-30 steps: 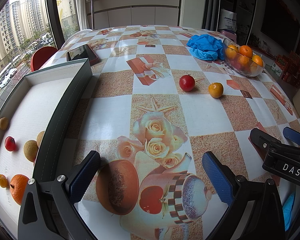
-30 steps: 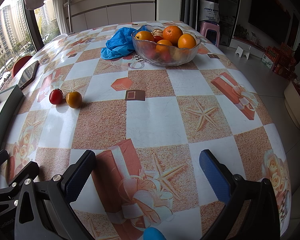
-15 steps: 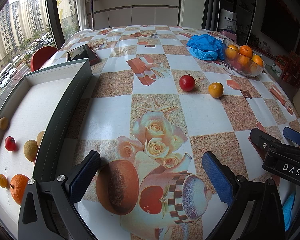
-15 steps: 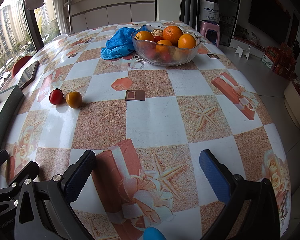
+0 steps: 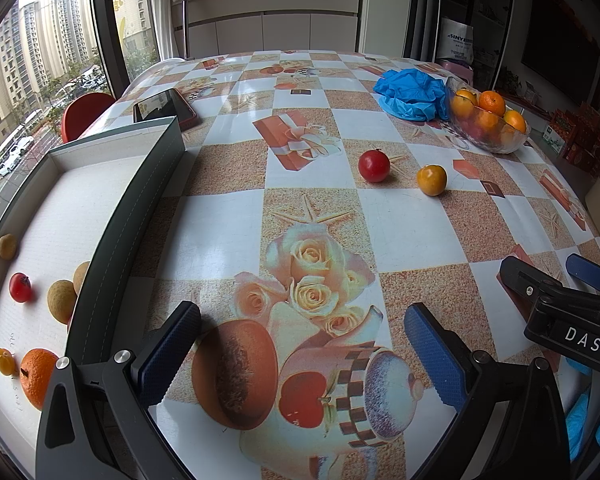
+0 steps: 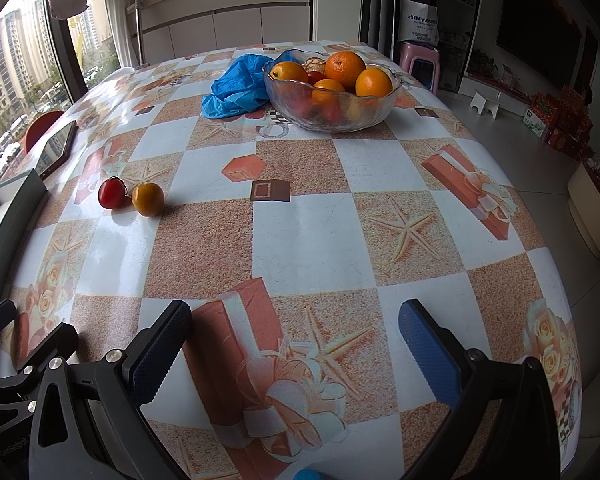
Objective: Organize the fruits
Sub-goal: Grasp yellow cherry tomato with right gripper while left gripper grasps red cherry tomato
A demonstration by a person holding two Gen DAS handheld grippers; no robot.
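Two loose fruits sit mid-table: a red fruit (image 5: 374, 165) and a yellow-orange fruit (image 5: 431, 179), close beside each other but w/ a gap in the left view; in the right view they look nearly touching. Both lie well ahead of my fingers. More fruit is in the tray (image 5: 116, 216) on my left: an orange (image 5: 38, 376) at the near end w/ a small yellow fruit (image 5: 5, 361) beside it, a small red fruit (image 5: 20, 287), two tan round fruits (image 5: 61, 301) by the tray's dark wall, one more tan fruit (image 5: 7, 246) at the far-left edge. The glass bowl (image 6: 332, 114) at the far right of the table holds oranges, plus something red lower down. A blue plastic bag (image 6: 236, 88) lies touching the bowl's left side.

My left gripper (image 5: 300, 346) is spread wide, nothing between the pads, hovering low over the tablecloth (image 5: 312, 208) near its front edge. My right gripper (image 6: 294, 344) is likewise wide open and empty, just to the right of it. A phone (image 5: 164, 104) rests behind the tray's far end.
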